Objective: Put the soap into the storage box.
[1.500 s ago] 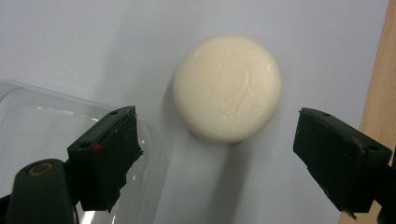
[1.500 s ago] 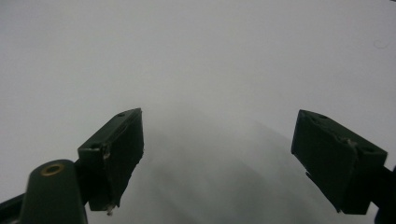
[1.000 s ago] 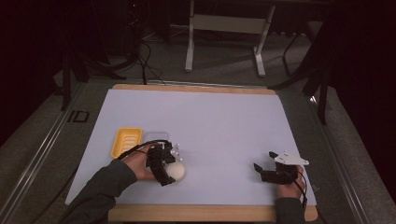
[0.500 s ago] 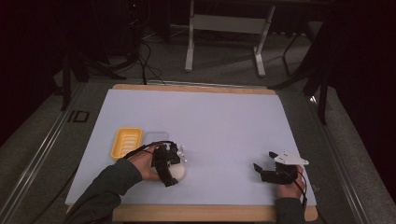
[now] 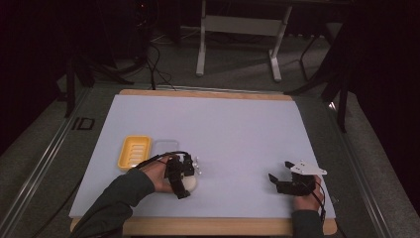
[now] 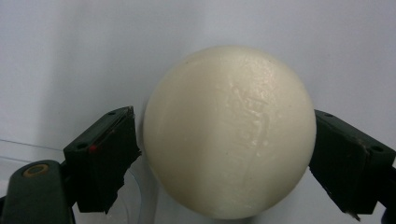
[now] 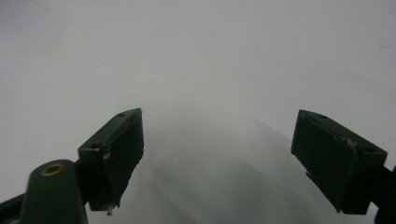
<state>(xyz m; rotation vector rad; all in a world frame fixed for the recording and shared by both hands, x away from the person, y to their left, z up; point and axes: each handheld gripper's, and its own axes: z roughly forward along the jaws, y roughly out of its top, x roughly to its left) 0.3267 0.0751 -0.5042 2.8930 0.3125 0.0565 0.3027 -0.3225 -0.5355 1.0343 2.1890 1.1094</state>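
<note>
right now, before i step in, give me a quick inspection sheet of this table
surface: pale sheet on a wooden board, flat
job's things: white ball on the sheet; yellow tray beside a clear tray
clutter: nothing seen
grippers: left tongs straddle the ball, jaws just closing, one pad touching, the other a sliver off; right tongs open, nothing between them
cables: black cable over the left hand; loose cables on the floor
surroundings: grey stand behind the table, dark room
</note>
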